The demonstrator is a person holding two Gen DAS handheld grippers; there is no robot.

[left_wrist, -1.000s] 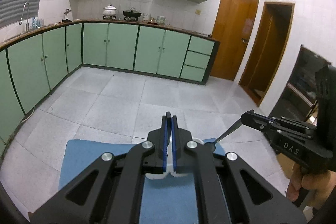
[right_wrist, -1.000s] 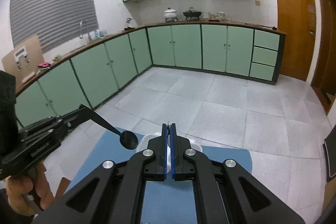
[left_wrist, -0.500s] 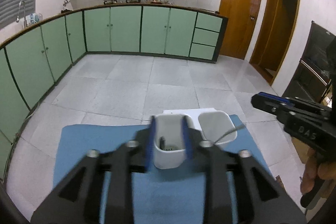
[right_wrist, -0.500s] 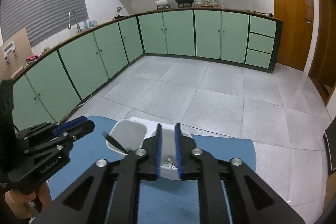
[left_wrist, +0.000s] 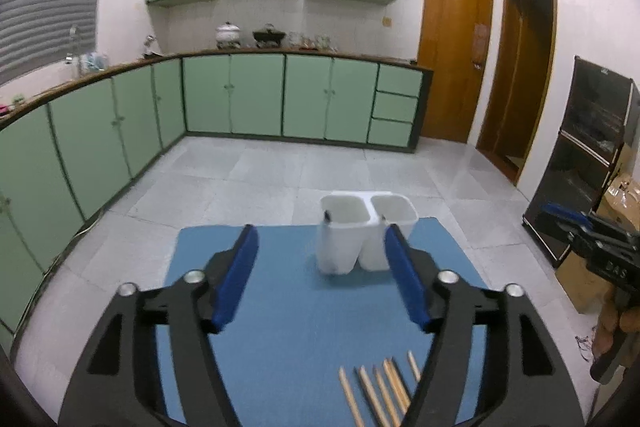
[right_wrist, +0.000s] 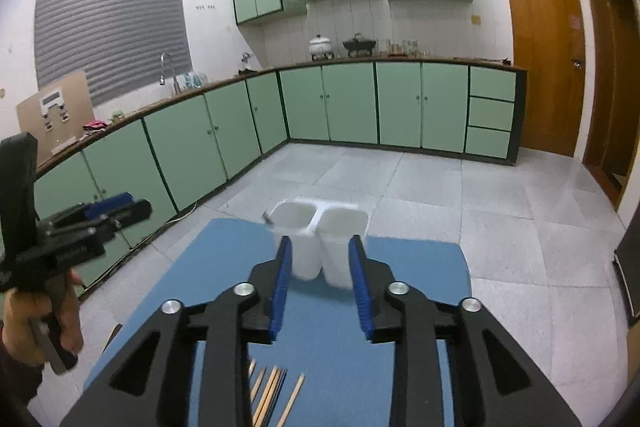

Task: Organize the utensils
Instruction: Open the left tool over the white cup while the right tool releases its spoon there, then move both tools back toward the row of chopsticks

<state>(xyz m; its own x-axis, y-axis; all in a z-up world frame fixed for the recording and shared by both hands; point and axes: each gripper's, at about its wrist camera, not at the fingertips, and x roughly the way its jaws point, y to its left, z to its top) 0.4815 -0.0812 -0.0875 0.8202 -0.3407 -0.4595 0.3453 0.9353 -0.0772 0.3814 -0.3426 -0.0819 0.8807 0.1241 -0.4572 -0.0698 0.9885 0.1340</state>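
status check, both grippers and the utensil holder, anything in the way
Left hand-held gripper and right hand-held gripper both opening, nothing between jaws. White two-cup holder upright on blue mat, utensil tip in left cup. Chopsticks loose on mat; path clear.

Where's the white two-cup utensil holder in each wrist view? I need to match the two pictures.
Left wrist: white utensil holder right of centre, at the blue mat's far edge, by the right blue finger.
Right wrist: holder at centre, seen between the blue fingers.
Shared landmark: wooden chopsticks lying on the near mat.
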